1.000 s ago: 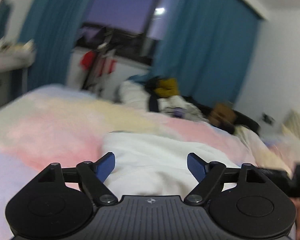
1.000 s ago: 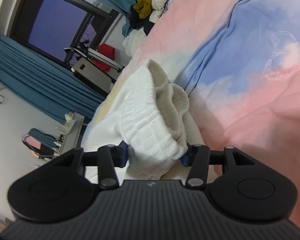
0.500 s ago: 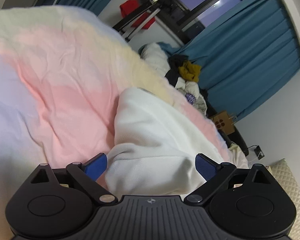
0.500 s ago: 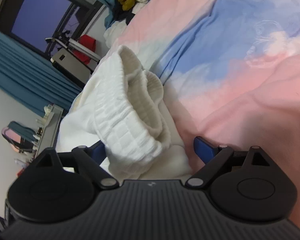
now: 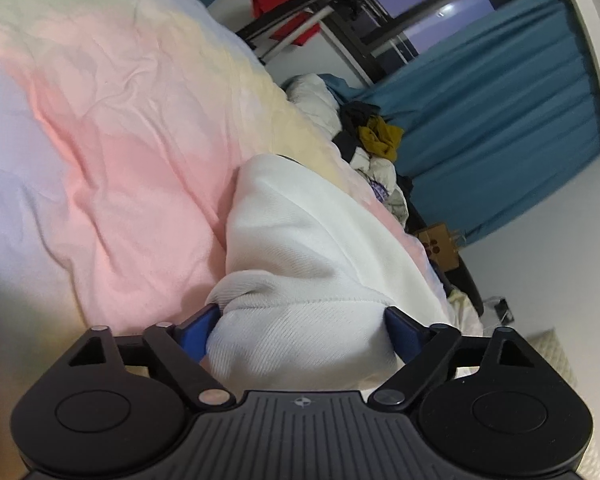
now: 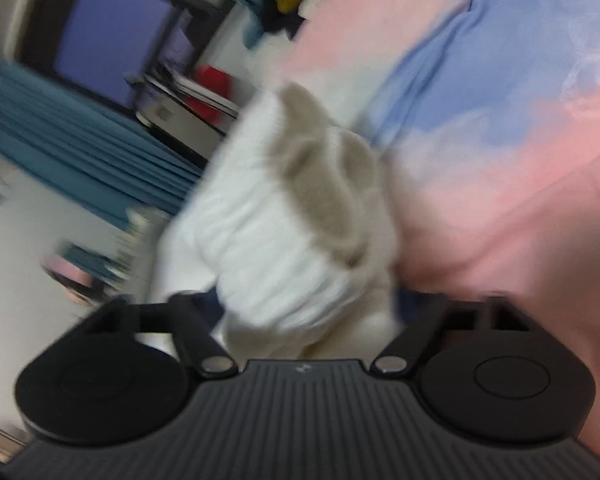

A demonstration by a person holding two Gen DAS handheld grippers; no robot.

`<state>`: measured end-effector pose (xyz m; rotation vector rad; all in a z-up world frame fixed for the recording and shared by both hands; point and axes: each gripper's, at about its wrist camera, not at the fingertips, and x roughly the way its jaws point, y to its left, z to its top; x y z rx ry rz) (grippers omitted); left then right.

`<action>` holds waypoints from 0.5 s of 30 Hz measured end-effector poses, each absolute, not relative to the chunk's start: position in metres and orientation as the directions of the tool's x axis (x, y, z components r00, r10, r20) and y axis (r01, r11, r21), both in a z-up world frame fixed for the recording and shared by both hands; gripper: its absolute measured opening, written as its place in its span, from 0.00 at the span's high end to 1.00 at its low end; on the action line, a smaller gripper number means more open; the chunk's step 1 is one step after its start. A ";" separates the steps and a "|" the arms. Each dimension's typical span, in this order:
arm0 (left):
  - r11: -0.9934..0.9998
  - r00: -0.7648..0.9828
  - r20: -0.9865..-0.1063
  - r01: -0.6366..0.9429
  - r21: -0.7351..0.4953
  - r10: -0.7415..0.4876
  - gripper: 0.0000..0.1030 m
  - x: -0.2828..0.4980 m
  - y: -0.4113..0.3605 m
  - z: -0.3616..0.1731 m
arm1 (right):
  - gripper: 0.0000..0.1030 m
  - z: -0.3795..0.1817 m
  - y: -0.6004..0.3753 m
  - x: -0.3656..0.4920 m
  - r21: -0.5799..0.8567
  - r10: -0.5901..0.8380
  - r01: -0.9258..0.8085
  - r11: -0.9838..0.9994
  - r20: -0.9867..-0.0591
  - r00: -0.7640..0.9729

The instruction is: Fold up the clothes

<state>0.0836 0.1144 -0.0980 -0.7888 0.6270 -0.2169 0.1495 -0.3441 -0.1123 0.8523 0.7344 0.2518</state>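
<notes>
Left wrist view: your left tongs (image 5: 300, 326) are closing around a thick bunched end of the white knitted garment (image 5: 300, 256), which lies on the bed's pink, yellow and pale blue quilt (image 5: 112, 152). The blue pads (image 5: 198, 326) touch the fabric on both sides. A heap of unfolded clothes (image 5: 374, 140) sits at the far end of the bed by the teal curtain (image 5: 512, 112).

Right wrist view: the picture is blurred. Your right tongs (image 6: 308, 312) are closing with the garment's ribbed, gathered end (image 6: 284, 216) between them; whether the pads press yet cannot be told.

Judgement: you are securing both ends before a fold. The next move calls for a firm grip on each side, then lifting and spreading the garment flat.
</notes>
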 end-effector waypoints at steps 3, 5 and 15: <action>0.728 0.807 -0.446 -0.029 -0.685 -0.387 0.33 0.077 0.109 -0.093 | 0.50 -0.098 -0.338 0.145 0.724 0.446 0.058 0.687 -0.483 0.753; 0.749 0.814 -0.446 -0.022 -0.663 -0.371 0.48 0.072 0.105 -0.088 | 0.57 -0.086 -0.336 0.141 0.713 0.431 0.032 0.700 -0.458 0.778; 0.793 0.892 -0.306 0.090 -0.603 -0.334 0.61 0.043 0.075 -0.016 | 0.61 -0.020 -0.361 0.133 0.779 0.456 -0.159 0.607 -0.178 0.872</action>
